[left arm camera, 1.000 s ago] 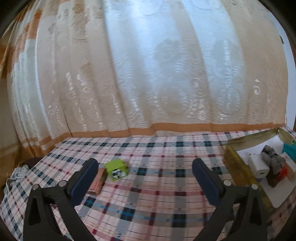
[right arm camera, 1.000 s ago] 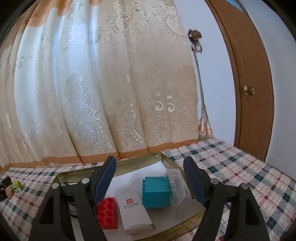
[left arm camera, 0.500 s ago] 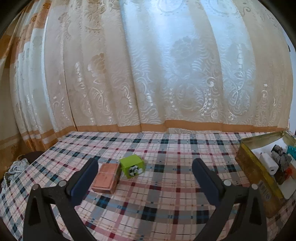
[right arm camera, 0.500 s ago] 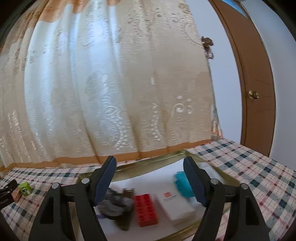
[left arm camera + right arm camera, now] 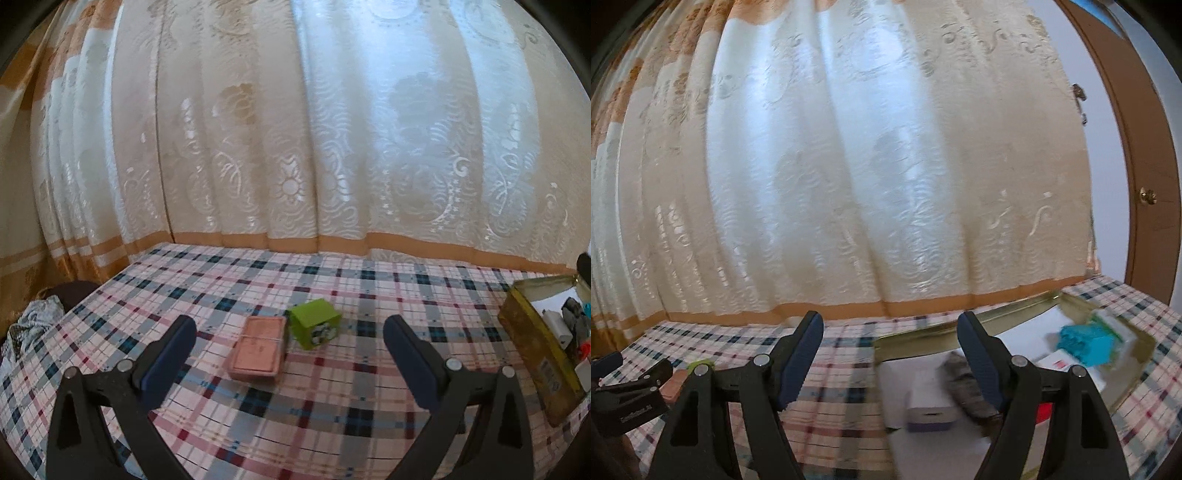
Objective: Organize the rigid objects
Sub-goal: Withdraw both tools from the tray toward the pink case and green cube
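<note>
Left wrist view first: the left gripper [image 5: 290,345] has its jaws spread wide with nothing between them, hanging over the plaid tablecloth [image 5: 332,417]. Straight ahead between the fingers sits a flat pink box [image 5: 258,349] lying on its broad face, and just beside it on the right, touching or nearly so, a small lime-green cube [image 5: 314,328] turned at an angle with a printed black-and-white face toward the camera. Off at the right edge is the gold tray [image 5: 535,343], well apart from those two.

Over on the right wrist view, the right gripper [image 5: 890,356] is also wide open and empty, hovering at the near-left corner of that tray [image 5: 923,338]. Inside there's a white box [image 5: 929,400], something grey and lumpy [image 5: 962,380] I can't identify, a teal brick [image 5: 1086,341] and a bit of red, all a bit blurred.

My guess is the pink box and green cube are what's left to go in the tray. Both look light and stiff, so no crush worries, but the cube's faces look smooth and could slip; I'd pinch it square across two opposite flat sides, not corner to corner. The pink box is low, so grab it across its narrow width along the long edges.
</note>
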A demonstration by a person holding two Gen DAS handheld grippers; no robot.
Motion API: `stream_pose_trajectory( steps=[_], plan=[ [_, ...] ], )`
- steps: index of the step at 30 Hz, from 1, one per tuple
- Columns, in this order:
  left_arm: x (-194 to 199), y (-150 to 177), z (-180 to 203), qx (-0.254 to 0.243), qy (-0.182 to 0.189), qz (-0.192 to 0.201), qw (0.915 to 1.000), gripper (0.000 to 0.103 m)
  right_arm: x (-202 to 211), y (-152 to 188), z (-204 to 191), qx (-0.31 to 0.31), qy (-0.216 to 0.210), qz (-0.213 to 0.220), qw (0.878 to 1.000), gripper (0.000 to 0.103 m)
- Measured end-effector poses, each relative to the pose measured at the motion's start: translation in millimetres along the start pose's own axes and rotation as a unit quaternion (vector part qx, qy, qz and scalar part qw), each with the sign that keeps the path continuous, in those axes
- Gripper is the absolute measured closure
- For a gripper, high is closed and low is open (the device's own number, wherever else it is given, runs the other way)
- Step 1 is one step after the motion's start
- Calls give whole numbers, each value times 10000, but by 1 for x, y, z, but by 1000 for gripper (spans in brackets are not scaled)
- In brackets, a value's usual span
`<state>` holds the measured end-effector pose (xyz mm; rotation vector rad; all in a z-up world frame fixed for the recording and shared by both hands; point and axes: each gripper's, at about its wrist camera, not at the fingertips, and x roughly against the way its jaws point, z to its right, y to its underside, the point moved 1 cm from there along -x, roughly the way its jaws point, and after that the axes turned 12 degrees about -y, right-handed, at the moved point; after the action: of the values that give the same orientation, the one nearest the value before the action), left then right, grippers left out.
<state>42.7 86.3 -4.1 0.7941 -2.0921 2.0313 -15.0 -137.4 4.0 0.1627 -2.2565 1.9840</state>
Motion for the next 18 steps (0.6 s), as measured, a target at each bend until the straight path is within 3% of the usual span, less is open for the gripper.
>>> stream_pose_trajectory(
  steps=[12,18],
  plan=[
    [-20,2,-46,302,-252,-404,9984,1,-31,7,-55,-77,-376,-260,9989,26],
    [-32,5,-54,387,-201,-729,9964,1,-46,13,-78,-156,-621,-510,9966,26]
  ],
)
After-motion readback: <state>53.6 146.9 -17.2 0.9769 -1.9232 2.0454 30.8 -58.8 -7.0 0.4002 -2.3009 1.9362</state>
